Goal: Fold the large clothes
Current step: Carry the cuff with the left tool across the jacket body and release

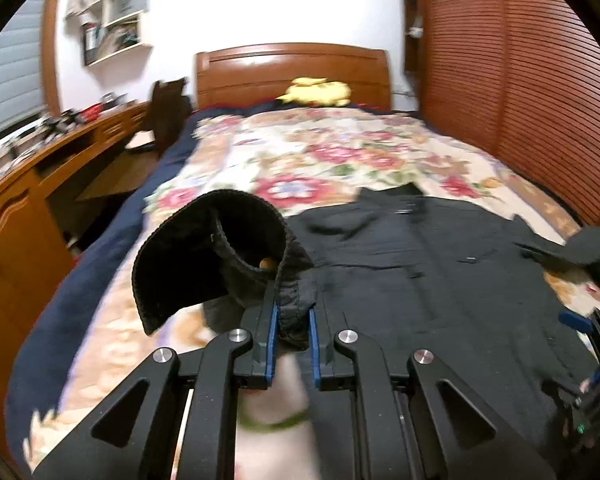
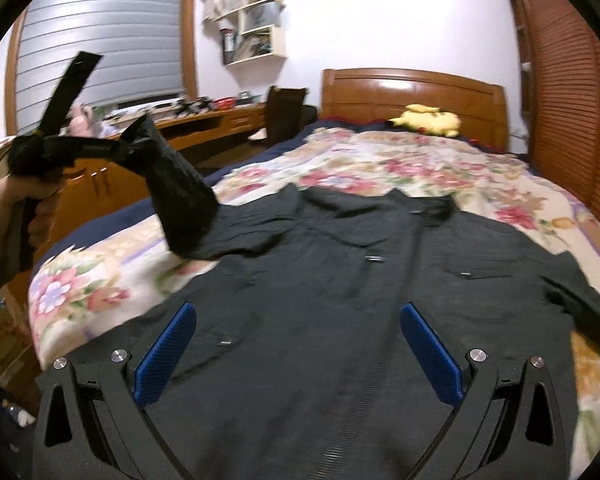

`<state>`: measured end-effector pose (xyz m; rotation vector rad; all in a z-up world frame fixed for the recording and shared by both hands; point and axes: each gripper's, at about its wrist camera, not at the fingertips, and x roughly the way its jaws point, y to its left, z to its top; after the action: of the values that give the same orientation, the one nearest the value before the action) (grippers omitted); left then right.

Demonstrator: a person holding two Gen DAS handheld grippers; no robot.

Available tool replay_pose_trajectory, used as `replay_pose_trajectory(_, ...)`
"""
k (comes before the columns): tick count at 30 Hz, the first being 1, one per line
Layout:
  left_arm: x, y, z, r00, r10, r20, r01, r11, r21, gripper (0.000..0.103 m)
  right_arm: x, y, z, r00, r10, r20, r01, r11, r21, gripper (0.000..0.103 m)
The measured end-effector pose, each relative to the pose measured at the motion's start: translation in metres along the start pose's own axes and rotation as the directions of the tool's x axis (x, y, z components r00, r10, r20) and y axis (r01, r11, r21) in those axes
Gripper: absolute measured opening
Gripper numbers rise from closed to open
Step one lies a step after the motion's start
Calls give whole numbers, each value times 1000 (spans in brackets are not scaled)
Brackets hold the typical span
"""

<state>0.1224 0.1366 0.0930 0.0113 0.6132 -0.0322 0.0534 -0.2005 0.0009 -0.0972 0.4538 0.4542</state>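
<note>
A large black zip-front jacket (image 2: 340, 280) lies front-up and spread flat on a floral quilt (image 2: 380, 168) covering a wooden-framed bed (image 2: 412, 92), its collar toward the headboard and its hem toward the cameras. The left gripper (image 1: 292, 320) has its 2 blue-padded jaws pinched nearly together on the fabric just behind the ribbed knit cuff (image 1: 204, 248) of the jacket's left sleeve (image 2: 184, 204); the cuff flops open in front of the jaws, and in the right wrist view the sleeve rises off the quilt to that gripper, held in a person's hand (image 2: 24, 204). The right gripper (image 2: 296, 344) hovers over the lower front of the jacket with its jaws spread wide and nothing between them. The jacket's right sleeve (image 2: 580, 300) rests at the far edge of the quilt, untouched. A yellow plush toy (image 2: 428, 120) sits by the headboard, well apart from the work. The step in hand looks like the 1st fold: carrying the left sleeve inward across the chest. The next move probably calls for laying that sleeve flat across the front, cuff pointing toward the opposite side, without dragging the shoulder out of line, then releasing; the free right gripper could pin the body.
</note>
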Motion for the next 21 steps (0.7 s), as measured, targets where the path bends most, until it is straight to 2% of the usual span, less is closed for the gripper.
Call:
replay_pose_trajectory(5, 3, -45, -7, 997, -80, 9, 80, 996, 34, 13, -15, -26, -12, 998, -67, -5, 67, 996, 54, 101)
replay_pose_trajectory(8, 5, -68, -16, 994, -110, 11, 110, 993, 47, 13, -23, -28, -18, 996, -88, -16, 88, 994, 69, 101)
replay_pose_trajectory(14, 3, -95, -51, 992, -122, 10, 121, 990, 70, 13, -33, -27, -18, 994, -103, -32, 106, 991, 85, 101)
replay_pose_trajectory(21, -6, -106, -87, 995, -95, 8, 94, 993, 66, 14, -29, -23, -8, 995, -91, -47, 95, 993, 74, 101)
